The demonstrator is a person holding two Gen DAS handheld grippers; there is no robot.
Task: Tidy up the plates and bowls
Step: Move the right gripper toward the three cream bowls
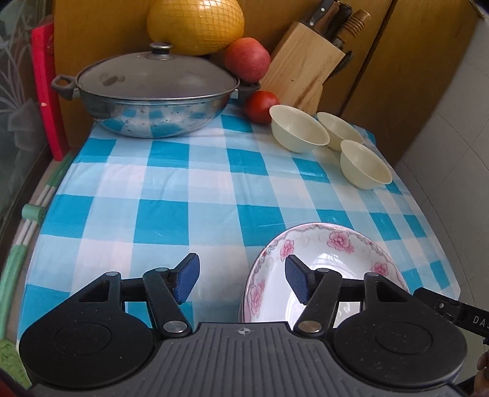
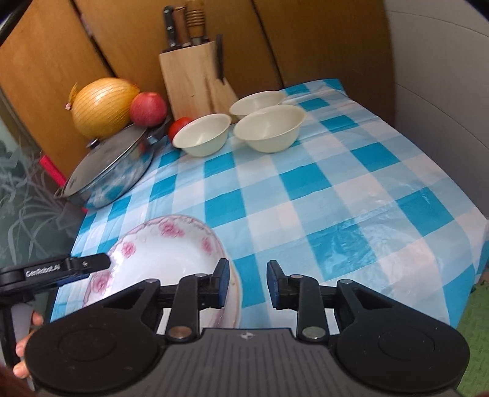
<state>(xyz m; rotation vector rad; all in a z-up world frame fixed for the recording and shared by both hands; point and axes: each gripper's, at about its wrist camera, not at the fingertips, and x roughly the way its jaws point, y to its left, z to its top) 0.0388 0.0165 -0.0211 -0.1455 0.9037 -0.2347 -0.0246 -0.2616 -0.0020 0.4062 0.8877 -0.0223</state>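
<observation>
A white plate with pink flowers (image 1: pixel 330 244) sits on the blue checked tablecloth near the front edge; it also shows in the right wrist view (image 2: pixel 165 244). My left gripper (image 1: pixel 243 279) is open, its jaws straddling the plate's left rim. My right gripper (image 2: pixel 248 284) is open, its jaws straddling the plate's right rim. Three cream bowls (image 1: pixel 298 128) (image 1: pixel 337 129) (image 1: pixel 363 163) stand apart at the far right, also in the right wrist view (image 2: pixel 203 132) (image 2: pixel 269 126) (image 2: pixel 256 102).
A lidded steel pot (image 1: pixel 152 94) stands at the far left. A netted pomelo (image 1: pixel 195 24), an apple (image 1: pixel 247 59), a tomato (image 1: pixel 261 105) and a wooden knife block (image 1: pixel 302 73) line the back by wooden panels. The tablecloth (image 1: pixel 171 189) spans the middle.
</observation>
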